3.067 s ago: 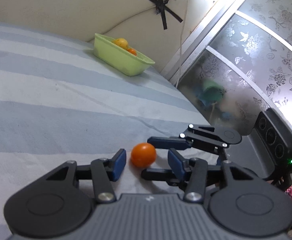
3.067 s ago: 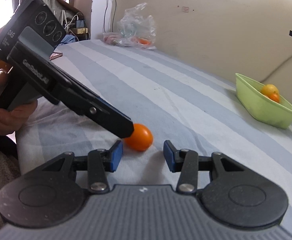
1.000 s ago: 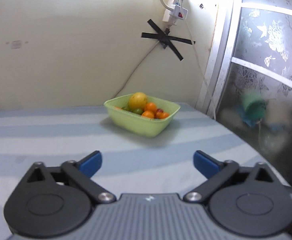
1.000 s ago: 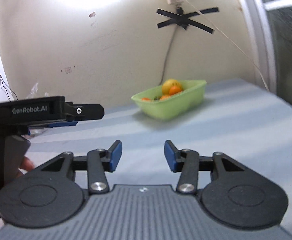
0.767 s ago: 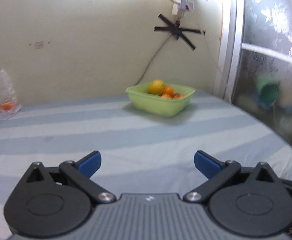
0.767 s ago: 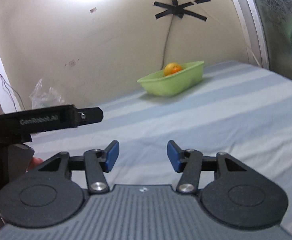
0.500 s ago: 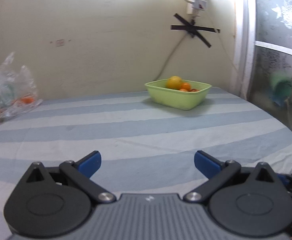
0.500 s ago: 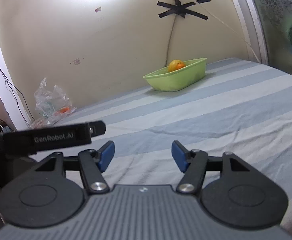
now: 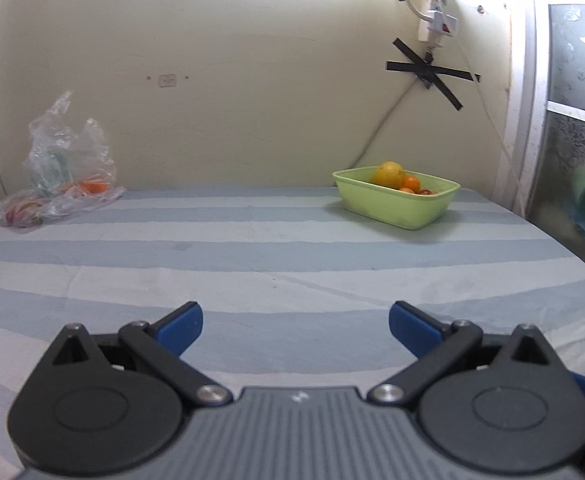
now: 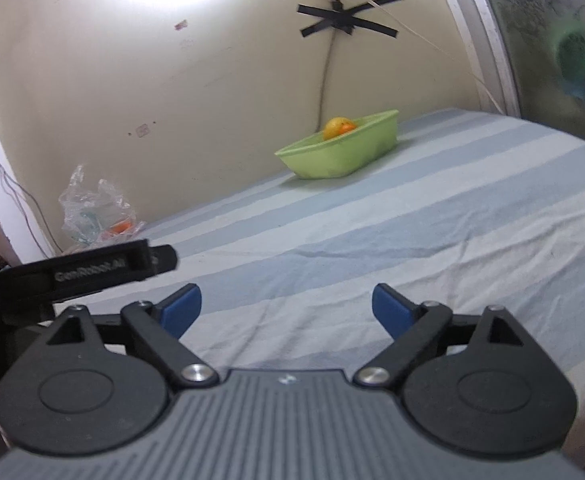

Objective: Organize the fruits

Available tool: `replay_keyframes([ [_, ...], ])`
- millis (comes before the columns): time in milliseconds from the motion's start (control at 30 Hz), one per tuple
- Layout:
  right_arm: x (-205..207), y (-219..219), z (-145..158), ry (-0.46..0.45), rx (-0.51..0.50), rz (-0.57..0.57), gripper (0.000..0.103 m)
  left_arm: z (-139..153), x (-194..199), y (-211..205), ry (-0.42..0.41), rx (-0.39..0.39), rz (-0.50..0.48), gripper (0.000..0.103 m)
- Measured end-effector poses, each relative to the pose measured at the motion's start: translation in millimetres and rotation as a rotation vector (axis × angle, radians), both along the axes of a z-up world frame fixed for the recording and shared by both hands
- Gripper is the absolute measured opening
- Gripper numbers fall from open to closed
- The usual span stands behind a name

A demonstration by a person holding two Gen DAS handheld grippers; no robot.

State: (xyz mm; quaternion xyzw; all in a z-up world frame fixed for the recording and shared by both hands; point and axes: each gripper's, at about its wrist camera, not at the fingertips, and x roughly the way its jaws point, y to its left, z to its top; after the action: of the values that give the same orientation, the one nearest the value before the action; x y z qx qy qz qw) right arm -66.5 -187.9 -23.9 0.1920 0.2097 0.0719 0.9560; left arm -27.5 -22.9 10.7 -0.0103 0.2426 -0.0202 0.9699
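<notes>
A light green tub (image 9: 396,204) stands on the striped bed near the far wall, holding a yellow fruit (image 9: 389,174) and small orange fruits (image 9: 410,183). It also shows in the right wrist view (image 10: 338,152), with the yellow fruit (image 10: 334,128) above its rim. My left gripper (image 9: 295,326) is open and empty, low over the near part of the bed, far from the tub. My right gripper (image 10: 286,307) is open and empty, also far from the tub. The left gripper's body (image 10: 88,272) shows at the left of the right wrist view.
A clear plastic bag (image 9: 62,176) with orange and red items lies at the far left of the bed by the wall; it also shows in the right wrist view (image 10: 96,212). A patterned glass door (image 9: 576,128) bounds the right side. A cable hangs down the wall behind the tub.
Both grippers have pulled back from the tub, which now looks smaller and farther. The right gripper's jaws have opened wider. The orange seen on the bed 3 s ago is out of view.
</notes>
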Motion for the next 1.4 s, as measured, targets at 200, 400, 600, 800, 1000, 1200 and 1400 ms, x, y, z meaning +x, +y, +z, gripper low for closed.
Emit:
replay_keyframes([
  [200, -1.5, -4.7, -1.5, -0.011, 0.013, -0.039, 0.098, -0.4, -3.2, 3.6, -0.03, 0.036, 0.042, 0.103],
  [400, -2.7, -6.3, -1.2, -0.026, 0.02, -0.057, 0.098, -1.3, -3.7, 3.3, -0.049, 0.086, 0.076, 0.103],
  [600, -1.9, -10.2, -2.4, -0.026, 0.028, -0.081, 0.098, -5.2, -3.6, 8.8, -0.03, 0.07, 0.061, 0.103],
  [800, -0.7, -13.8, -3.6, -0.022, 0.04, -0.091, 0.099, -13.4, -5.6, 1.7, -0.02, 0.124, 0.033, 0.103],
  [1000, 0.2, -12.8, -4.2, -0.017, 0.041, -0.095, 0.099, -18.2, -2.4, -0.6, -0.005, 0.16, 0.058, 0.103],
  [1200, 3.7, -14.9, -7.1, -0.004, 0.052, -0.105, 0.099, -21.5, 1.4, 0.0, 0.007, 0.164, 0.073, 0.103],
  [1400, 6.2, -13.6, -8.6, 0.004, 0.055, -0.107, 0.099, -24.5, 4.7, 0.5, 0.014, 0.181, 0.088, 0.103],
])
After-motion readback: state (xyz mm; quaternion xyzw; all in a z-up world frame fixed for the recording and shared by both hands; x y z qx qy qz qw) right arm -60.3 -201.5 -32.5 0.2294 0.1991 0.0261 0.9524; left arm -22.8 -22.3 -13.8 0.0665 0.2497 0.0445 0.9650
